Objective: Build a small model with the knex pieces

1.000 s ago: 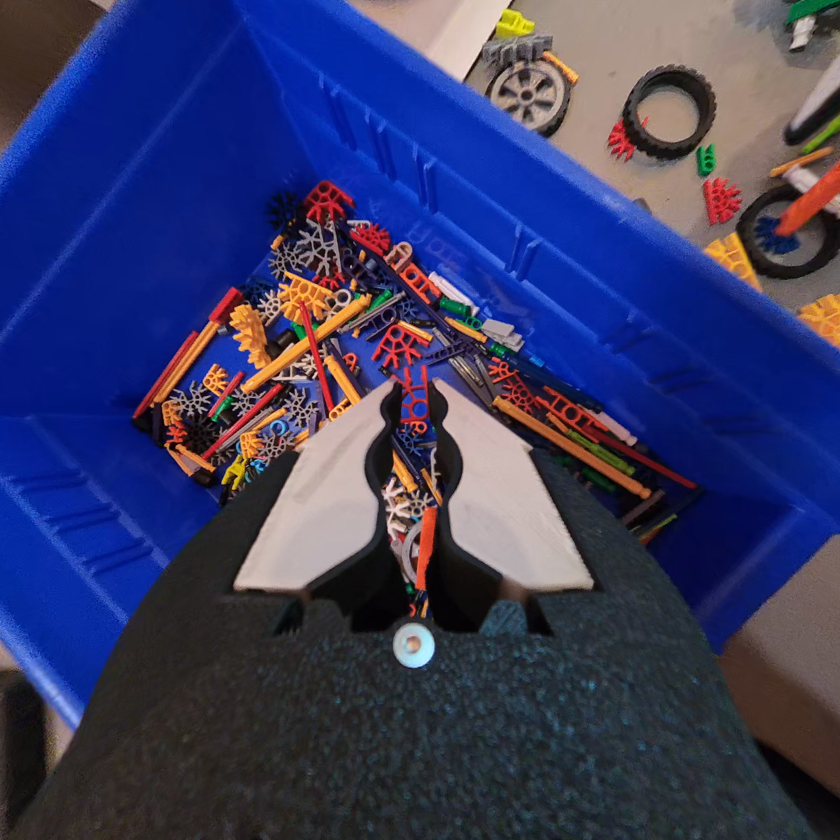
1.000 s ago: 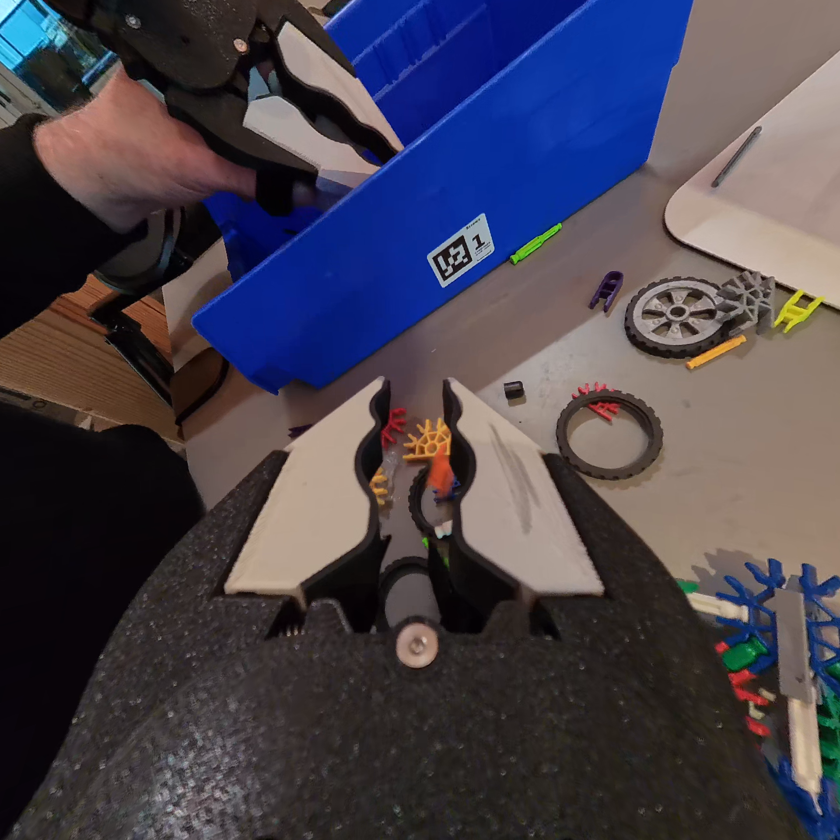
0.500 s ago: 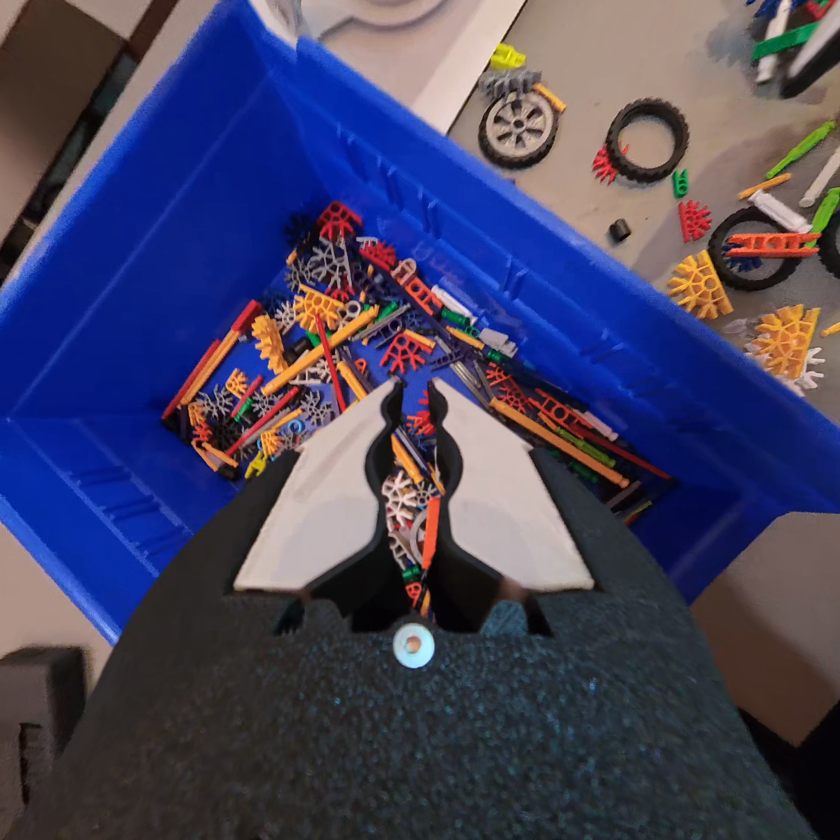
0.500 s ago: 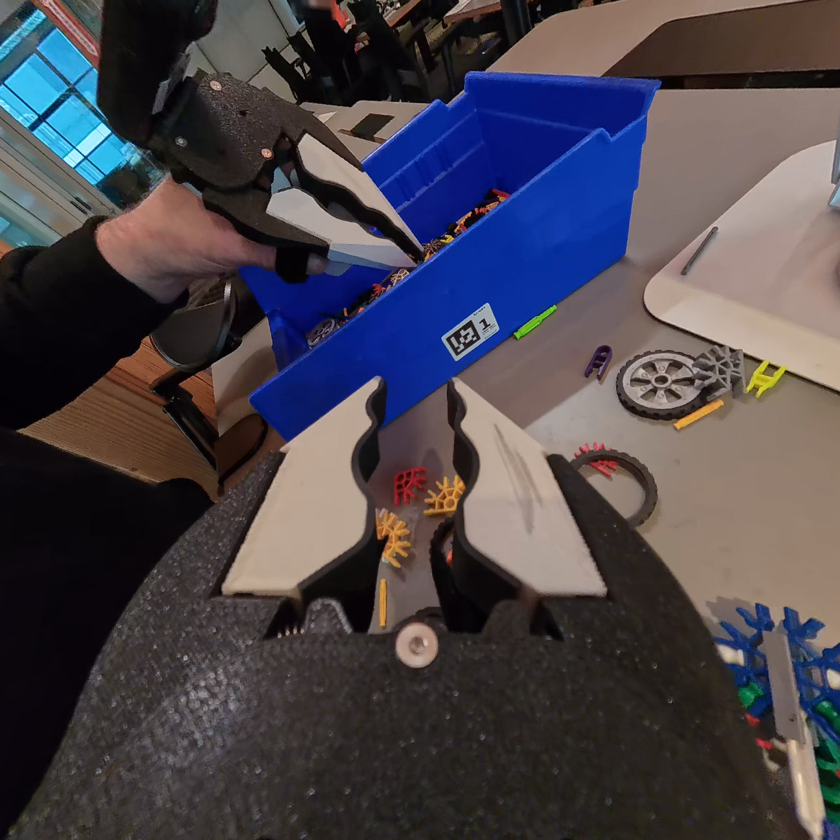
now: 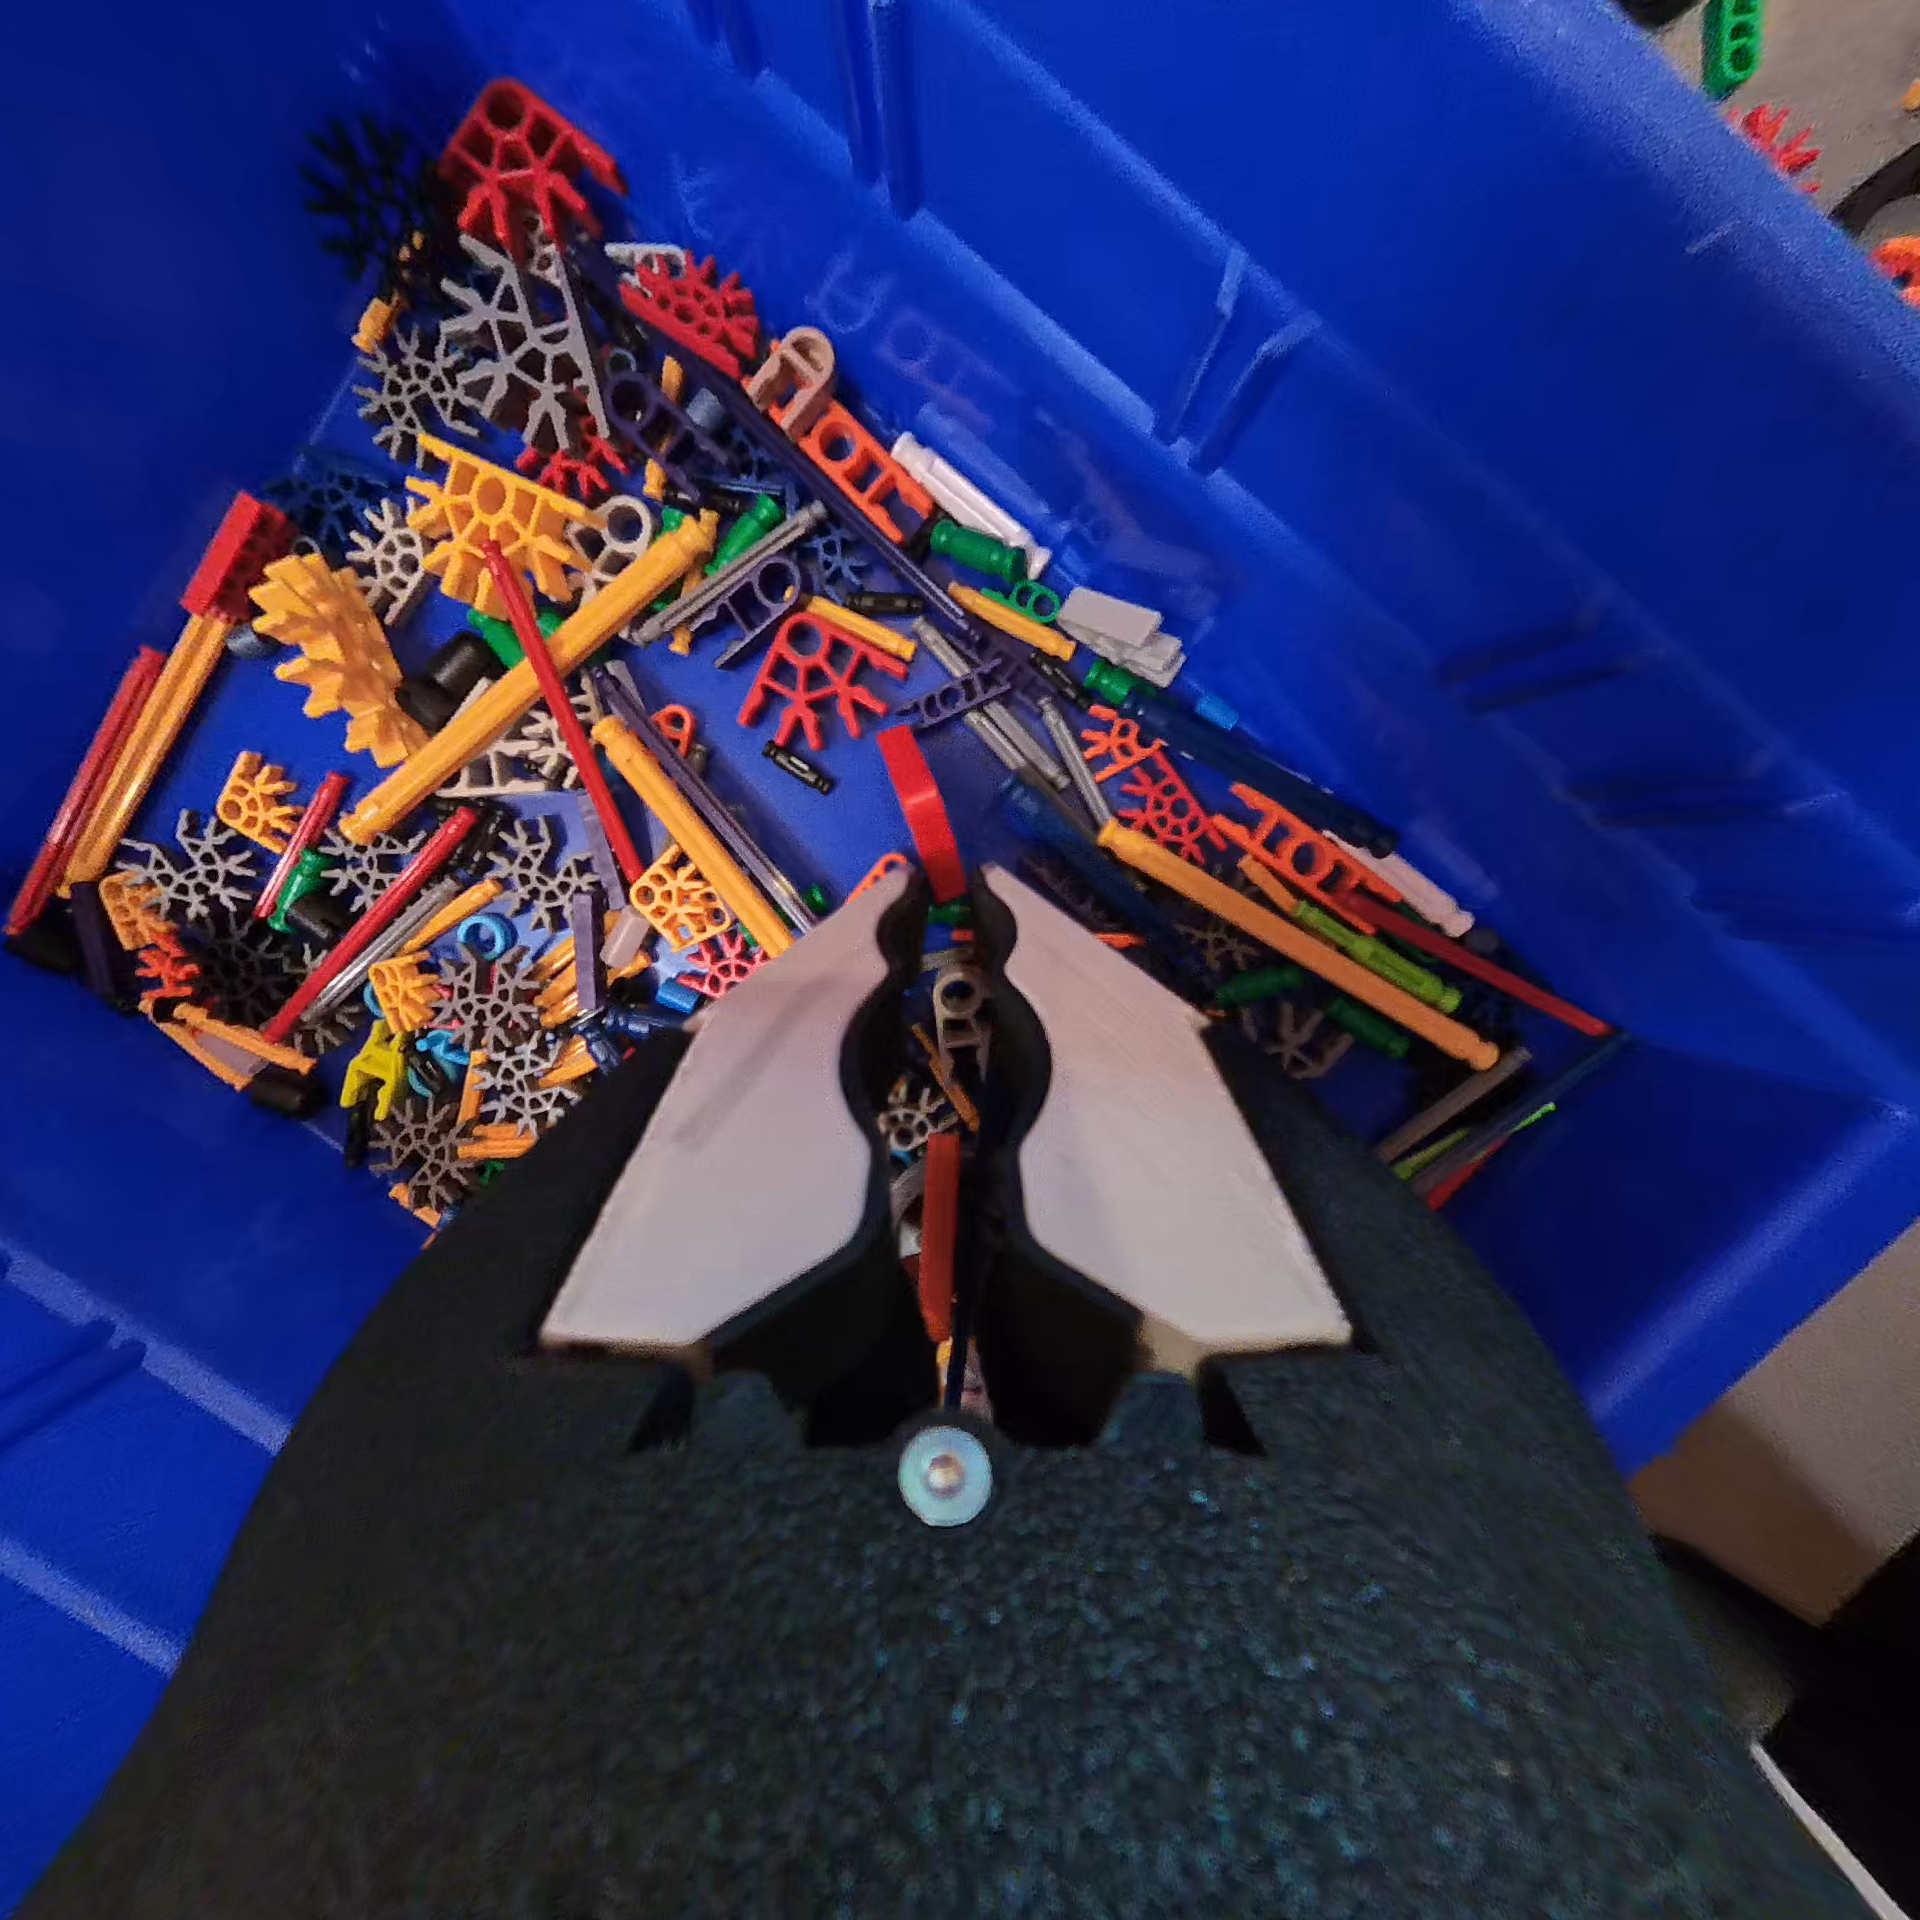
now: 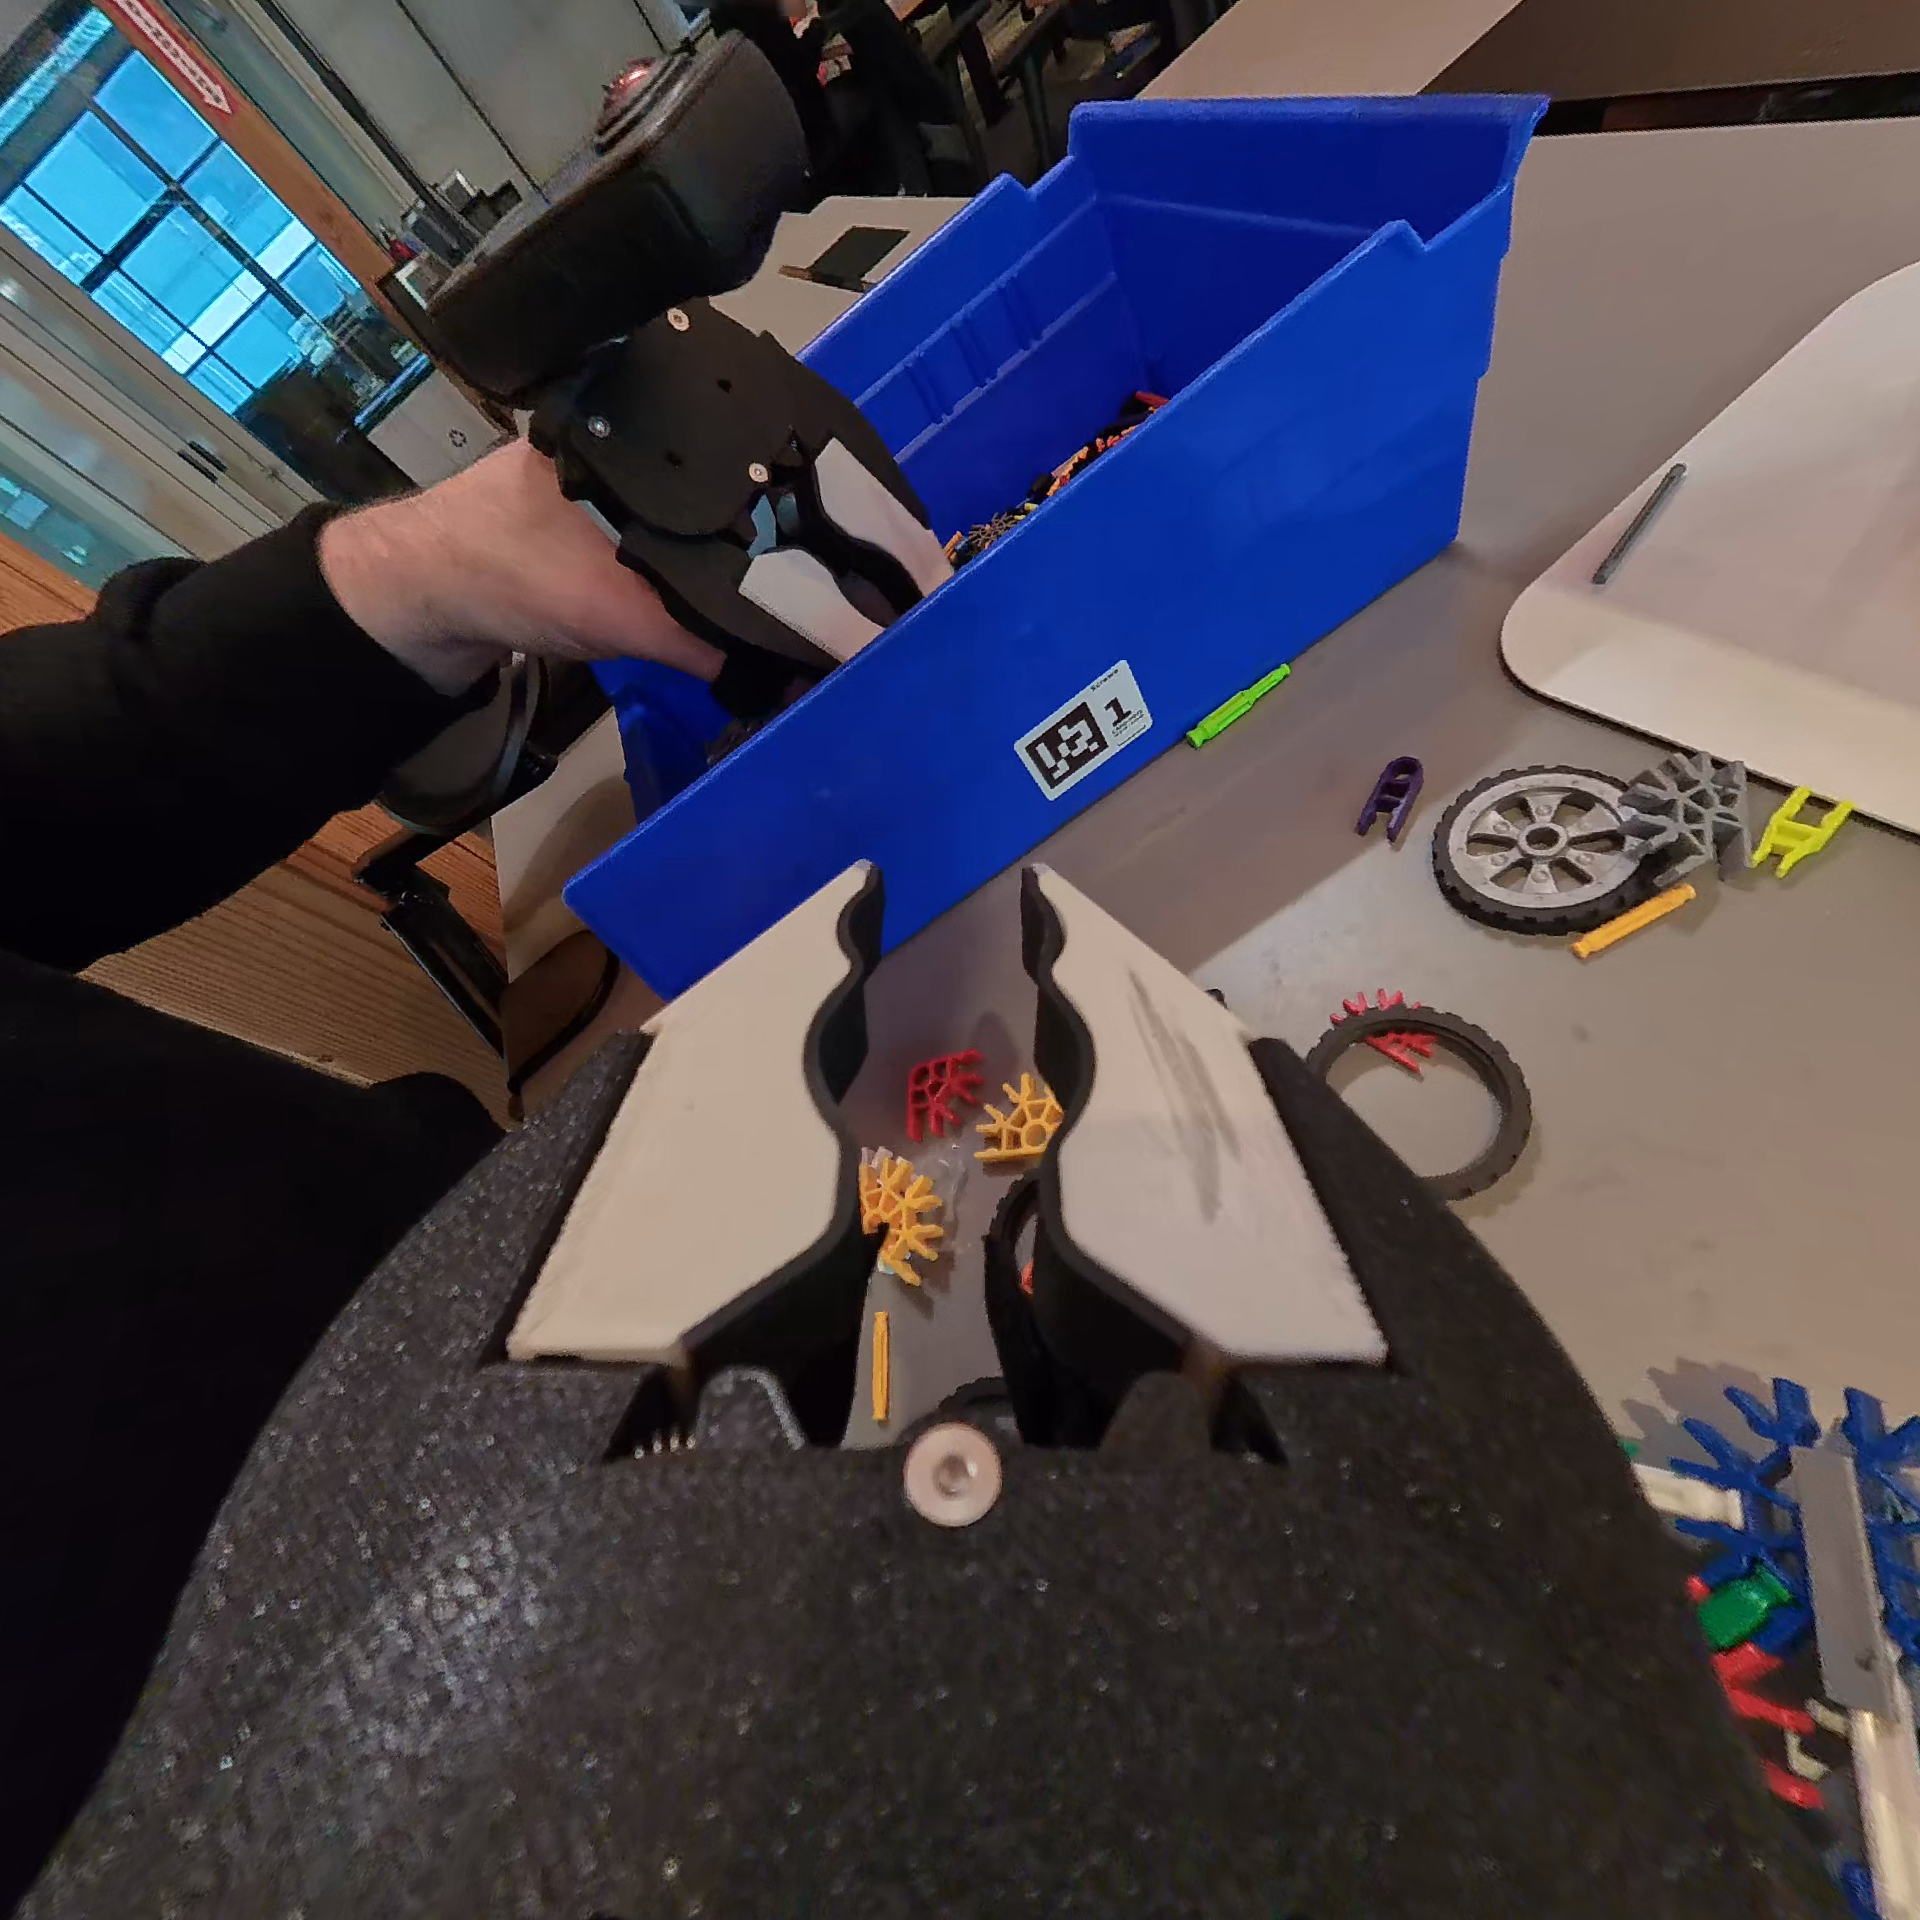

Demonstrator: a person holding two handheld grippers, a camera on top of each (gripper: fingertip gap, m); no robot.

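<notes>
Here the left gripper (image 5: 943, 883) reaches inside the blue bin (image 5: 1351, 436), jaws nearly closed on a thin red strip (image 5: 920, 805); loose parts fill the bin. The right gripper (image 6: 951, 883) hovers above the tabletop (image 6: 1662, 1091), jaws apart and empty; yellow connectors (image 6: 902, 1210) lie below.

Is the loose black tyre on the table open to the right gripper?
Probably yes: the right gripper is open above the table, and the tyre lies flat beside it, only a small red piece at its rim.

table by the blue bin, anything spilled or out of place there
Yes. Loose building pieces lie scattered on the table outside the blue bin: a green rod against the bin's wall, a purple clip, a wheel, an empty tyre, and red and yellow connectors.
</notes>
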